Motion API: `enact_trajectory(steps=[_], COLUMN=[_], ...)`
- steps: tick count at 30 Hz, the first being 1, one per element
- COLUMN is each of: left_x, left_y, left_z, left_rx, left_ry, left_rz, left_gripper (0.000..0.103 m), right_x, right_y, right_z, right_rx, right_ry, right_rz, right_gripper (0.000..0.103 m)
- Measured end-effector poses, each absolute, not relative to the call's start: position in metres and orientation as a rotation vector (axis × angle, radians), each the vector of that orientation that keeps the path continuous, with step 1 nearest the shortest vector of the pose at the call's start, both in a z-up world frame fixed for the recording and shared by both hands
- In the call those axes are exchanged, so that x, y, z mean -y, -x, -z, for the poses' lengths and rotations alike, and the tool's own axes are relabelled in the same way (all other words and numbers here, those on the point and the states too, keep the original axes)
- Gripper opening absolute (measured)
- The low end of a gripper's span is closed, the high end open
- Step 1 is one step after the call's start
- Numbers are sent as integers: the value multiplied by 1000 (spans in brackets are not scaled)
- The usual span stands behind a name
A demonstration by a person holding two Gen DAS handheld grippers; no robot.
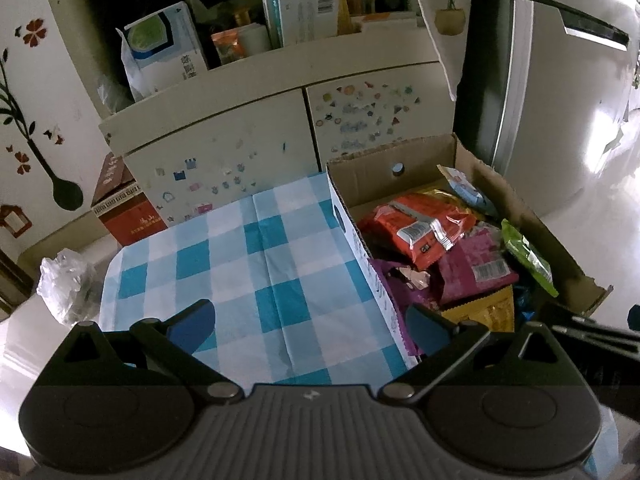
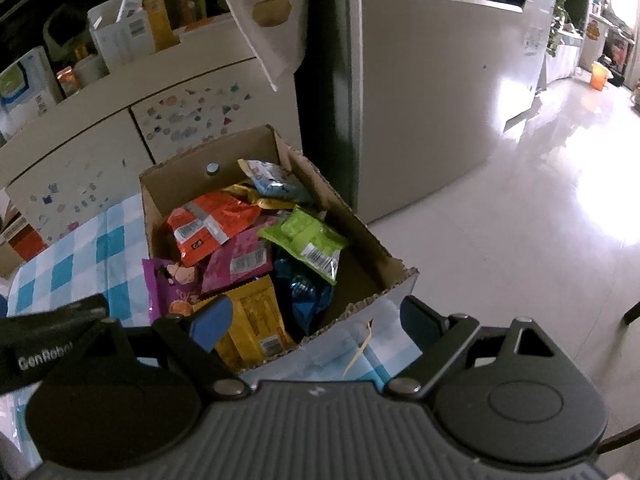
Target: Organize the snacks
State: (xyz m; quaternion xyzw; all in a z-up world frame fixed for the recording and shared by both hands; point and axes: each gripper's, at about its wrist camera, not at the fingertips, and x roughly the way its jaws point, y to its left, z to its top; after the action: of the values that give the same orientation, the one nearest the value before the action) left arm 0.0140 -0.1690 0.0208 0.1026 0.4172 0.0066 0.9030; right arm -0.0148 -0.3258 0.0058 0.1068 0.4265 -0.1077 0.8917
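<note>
One box (image 2: 224, 184) sits at the table's (image 1: 240, 264) right edge, holding at least seven packets: orange (image 2: 208, 224), pink (image 2: 240, 258), purple (image 2: 168, 284), yellow (image 2: 256, 316), blue (image 2: 304, 292), green (image 2: 308, 240), light blue (image 2: 268, 176). The checked cloth left of the box lies bare. Both left tongs (image 1: 312, 322) and right tongs (image 2: 316, 320) stand wide open, holding nothing; the right hover over the box's near corner.

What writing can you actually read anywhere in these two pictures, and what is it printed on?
"GenRobot", last letter partly cut off: white letters on the black gripper body at the left edge of the right wrist view.
Chinese characters on the white and blue bag on the cabinet: too blurred to read.
Print on the red carton: too blurred.
Barcodes and labels on the orange packet, magenta packet and green packet: too small.
</note>
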Motion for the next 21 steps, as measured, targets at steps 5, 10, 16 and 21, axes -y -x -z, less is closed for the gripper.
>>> enact_trajectory(steps=[5, 10, 16, 21], left_x=[170, 168, 164, 163], left_y=[-14, -16, -19, -20], left_z=[-22, -23, -24, -24], left_rx=[-863, -862, -864, -857], left_ry=[-225, -238, -233, -237], left_rz=[-23, -28, -34, -36], left_gripper=[103, 103, 103, 103], right_x=[327, 324, 320, 317], right_y=[13, 10, 8, 7], right_z=[-6, -5, -6, -6], right_rx=[-881, -880, -876, -878], right_ry=[-236, -231, -227, -223], right_rz=[231, 230, 223, 218], right_gripper=[91, 91, 91, 91])
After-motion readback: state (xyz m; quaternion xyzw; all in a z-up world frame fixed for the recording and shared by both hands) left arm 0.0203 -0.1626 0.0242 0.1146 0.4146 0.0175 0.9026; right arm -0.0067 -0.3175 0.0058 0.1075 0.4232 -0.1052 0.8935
